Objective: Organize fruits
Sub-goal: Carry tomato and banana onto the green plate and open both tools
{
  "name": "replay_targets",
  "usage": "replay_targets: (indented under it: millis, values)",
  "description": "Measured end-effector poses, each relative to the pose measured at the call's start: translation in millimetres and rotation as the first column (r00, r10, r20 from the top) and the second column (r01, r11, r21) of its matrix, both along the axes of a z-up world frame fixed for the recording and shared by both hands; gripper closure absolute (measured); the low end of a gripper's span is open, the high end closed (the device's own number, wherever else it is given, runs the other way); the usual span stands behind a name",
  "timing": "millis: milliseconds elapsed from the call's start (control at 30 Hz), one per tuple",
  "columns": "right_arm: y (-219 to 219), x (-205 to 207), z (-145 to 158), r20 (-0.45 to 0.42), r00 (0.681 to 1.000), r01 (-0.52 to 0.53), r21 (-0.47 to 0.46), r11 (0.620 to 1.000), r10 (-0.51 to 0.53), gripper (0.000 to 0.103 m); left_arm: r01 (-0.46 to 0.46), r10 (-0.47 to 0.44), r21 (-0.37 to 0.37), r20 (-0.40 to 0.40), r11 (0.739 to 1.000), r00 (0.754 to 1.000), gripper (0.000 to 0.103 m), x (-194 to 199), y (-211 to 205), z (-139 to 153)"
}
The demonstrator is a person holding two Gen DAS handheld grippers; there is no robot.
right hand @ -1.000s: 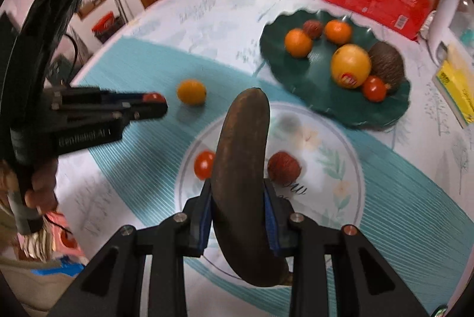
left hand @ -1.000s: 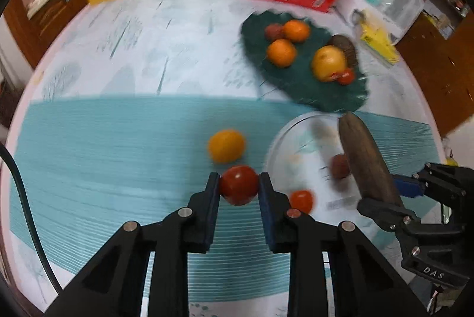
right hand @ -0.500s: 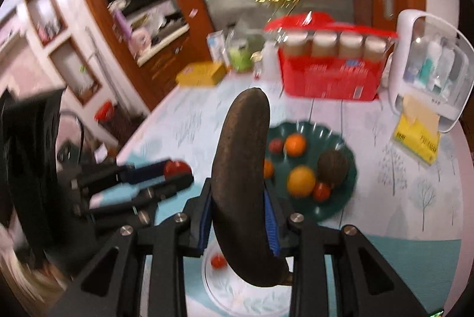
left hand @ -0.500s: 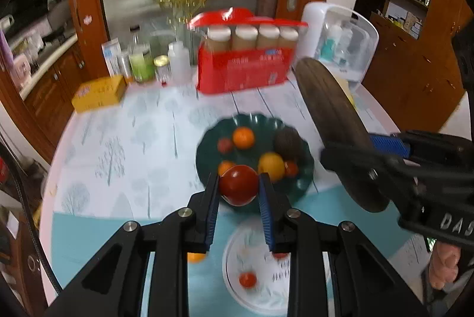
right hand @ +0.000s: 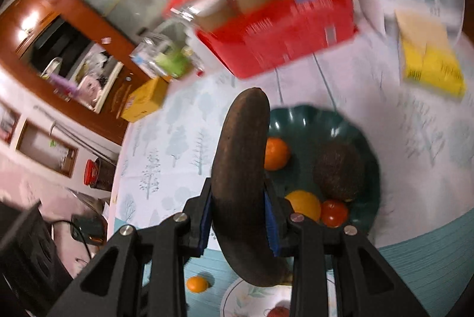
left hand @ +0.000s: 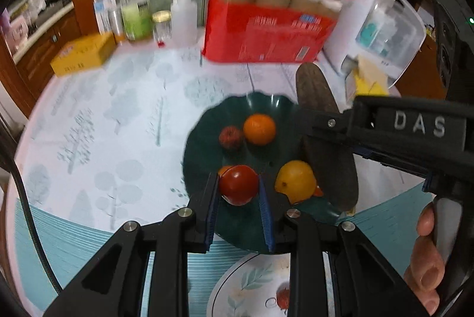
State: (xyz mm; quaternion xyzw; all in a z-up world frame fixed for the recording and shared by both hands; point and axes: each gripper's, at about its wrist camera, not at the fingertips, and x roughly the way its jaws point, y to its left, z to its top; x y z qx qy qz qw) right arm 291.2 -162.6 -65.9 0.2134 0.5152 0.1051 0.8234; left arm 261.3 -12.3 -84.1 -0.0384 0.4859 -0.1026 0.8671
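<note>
green dish point(left hand: 207, 139): orange point(left hand: 259, 129), yellow citrus point(left hand: 294, 182) | left tongs point(left hand: 238, 192) pinching tomato point(left hand: 238, 184) | right tongs point(right hand: 238, 216) pinching banana point(right hand: 240, 169)

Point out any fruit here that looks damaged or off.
The banana clamped in the right hand-held gripper stands out: its peel is dark brown all over, so it looks badly overripe. The red tomato in the left hand-held gripper and the fruit on the green plate look sound, as far as the blur allows.
</note>
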Motion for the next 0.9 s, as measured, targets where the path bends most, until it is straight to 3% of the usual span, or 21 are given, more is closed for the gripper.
replay_targets:
  millis: [167,433,600,900]
  values:
    - [-2.7,16.1,-36.7,-0.084,0.996,0.037,0.055,0.998,-0.032,0.072,0.005,-0.005,-0.006,-0.062,1.000,0.998,0.079,13.5,-2.1,-38.5]
    - [-6.4,26.9,-73.3,-0.180,0.981,0.083,0.063,0.995,-0.071,0.068,0.023,-0.024,-0.008,-0.087,1.000,0.996,0.078,24.1,-8.6,-55.9]
    - [-5.3,25.0,-69.0,-0.160,0.986,0.061,0.032,0.998,-0.055,0.067,0.030,-0.030,-0.006,-0.104,1.000,0.994,0.071,23.3,-9.7,-58.6]
    - [-3.6,15.6,-48.0,-0.099,0.995,0.026,0.021,0.999,-0.024,0.065,0.027,-0.025,0.018,-0.100,0.999,0.995,0.068,14.4,-4.5,-51.7]
